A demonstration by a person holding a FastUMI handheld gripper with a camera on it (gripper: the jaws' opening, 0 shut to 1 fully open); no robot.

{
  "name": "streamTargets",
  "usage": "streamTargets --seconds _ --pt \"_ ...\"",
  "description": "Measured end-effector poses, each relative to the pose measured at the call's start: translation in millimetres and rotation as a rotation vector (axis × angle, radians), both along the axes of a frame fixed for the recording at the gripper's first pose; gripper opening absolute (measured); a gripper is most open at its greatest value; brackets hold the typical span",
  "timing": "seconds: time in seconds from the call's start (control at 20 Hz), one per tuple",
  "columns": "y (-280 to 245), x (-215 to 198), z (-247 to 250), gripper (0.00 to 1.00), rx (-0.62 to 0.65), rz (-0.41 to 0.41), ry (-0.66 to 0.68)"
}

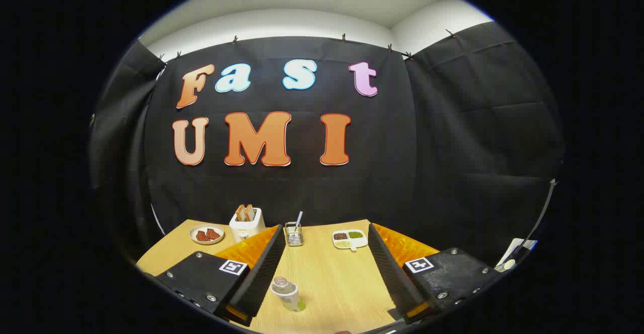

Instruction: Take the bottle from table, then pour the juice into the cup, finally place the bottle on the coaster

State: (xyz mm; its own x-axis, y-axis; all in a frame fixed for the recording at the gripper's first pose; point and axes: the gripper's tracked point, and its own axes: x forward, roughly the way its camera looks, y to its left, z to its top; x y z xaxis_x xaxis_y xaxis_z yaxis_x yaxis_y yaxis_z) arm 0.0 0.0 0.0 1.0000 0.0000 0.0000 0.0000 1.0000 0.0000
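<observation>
Wooden table [332,278] lies under the gripper [322,273], whose two fingers are spread wide. One bottle [287,294] stands between them, nearer the left finger, untouched. Beyond them: one wire rack [294,234], one three-part dish [349,239], one toaster [246,223], one plate [207,234].

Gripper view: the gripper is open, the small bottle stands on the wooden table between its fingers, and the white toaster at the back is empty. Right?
Not quite. In the gripper view the white toaster holds two toast slices. The rest holds: the gripper is open and the small bottle stands between its fingers on the wooden table.
</observation>
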Motion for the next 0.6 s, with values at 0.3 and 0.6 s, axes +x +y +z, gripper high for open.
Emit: streamTargets --seconds 0.3,0.6 --pt "2.6 -2.4 -4.9 0.98 0.005 0.008 0.006" --pt "4.0 0.5 -6.3 0.98 -0.008 0.01 0.006"
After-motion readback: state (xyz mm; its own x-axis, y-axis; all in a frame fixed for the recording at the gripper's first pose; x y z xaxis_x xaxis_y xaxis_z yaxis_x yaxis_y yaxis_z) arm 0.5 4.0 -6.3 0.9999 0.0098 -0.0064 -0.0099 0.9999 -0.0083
